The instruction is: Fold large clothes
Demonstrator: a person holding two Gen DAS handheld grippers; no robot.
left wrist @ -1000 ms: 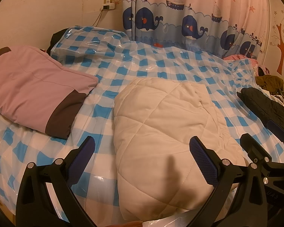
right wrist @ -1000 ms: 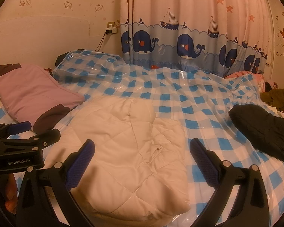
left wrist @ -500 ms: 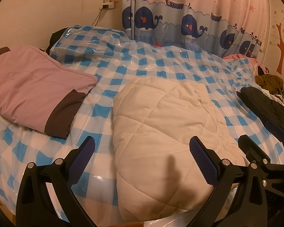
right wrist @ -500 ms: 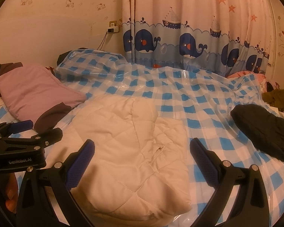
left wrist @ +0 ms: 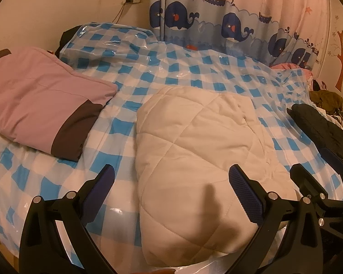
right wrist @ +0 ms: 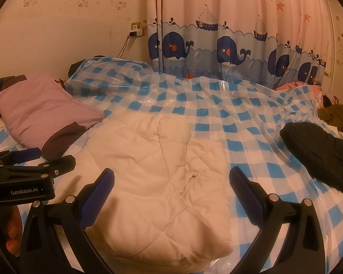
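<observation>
A cream quilted garment (left wrist: 194, 150) lies folded into a compact bundle in the middle of a bed covered by blue-and-white checked plastic sheeting (left wrist: 194, 68). Both grippers hover just short of its near edge — the left gripper (left wrist: 171, 189) and the right gripper (right wrist: 171, 189) each spread wide, holding nothing. A folded pink-and-brown garment (left wrist: 41, 105) rests to the left, a black garment (right wrist: 320, 150) to the right — whale-print curtains (right wrist: 228, 45) behind.
</observation>
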